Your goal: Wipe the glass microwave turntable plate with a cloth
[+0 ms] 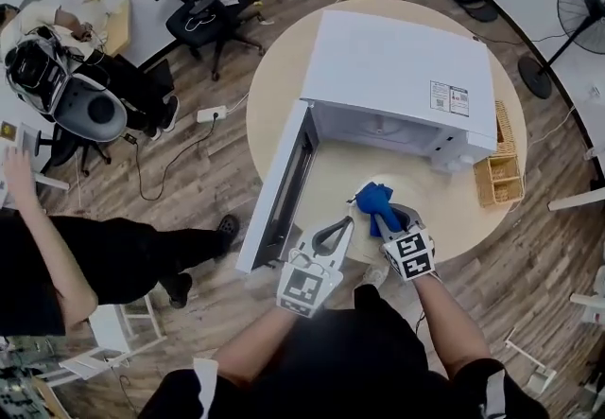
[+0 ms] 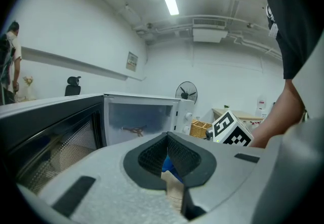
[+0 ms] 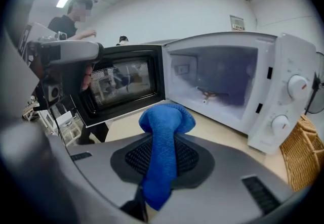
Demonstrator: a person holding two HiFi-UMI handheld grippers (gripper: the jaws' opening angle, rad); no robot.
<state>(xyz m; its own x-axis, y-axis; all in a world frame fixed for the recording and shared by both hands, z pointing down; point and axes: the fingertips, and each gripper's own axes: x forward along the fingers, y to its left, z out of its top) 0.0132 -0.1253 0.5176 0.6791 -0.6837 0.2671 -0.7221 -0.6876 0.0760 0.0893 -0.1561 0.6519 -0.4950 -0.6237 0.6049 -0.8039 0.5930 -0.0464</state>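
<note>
My right gripper (image 1: 383, 215) is shut on a blue cloth (image 1: 373, 200), which bulges out past the fingertips in the right gripper view (image 3: 167, 119). It hovers over the round table (image 1: 350, 176) in front of the open white microwave (image 1: 397, 67). My left gripper (image 1: 346, 224) is shut and holds nothing, just left of the right one. Its tips meet in the left gripper view (image 2: 167, 137), and a bit of the cloth (image 2: 169, 168) shows behind them. Inside the microwave cavity only the bare roller ring (image 3: 210, 94) shows. The glass plate is not clearly visible in any view.
The microwave door (image 1: 284, 185) swings open to the left over the table edge. A wicker basket (image 1: 501, 176) stands right of the microwave. A person (image 1: 57, 256) stands at the left, with an office chair (image 1: 213, 1) and a floor fan (image 1: 581, 1) further back.
</note>
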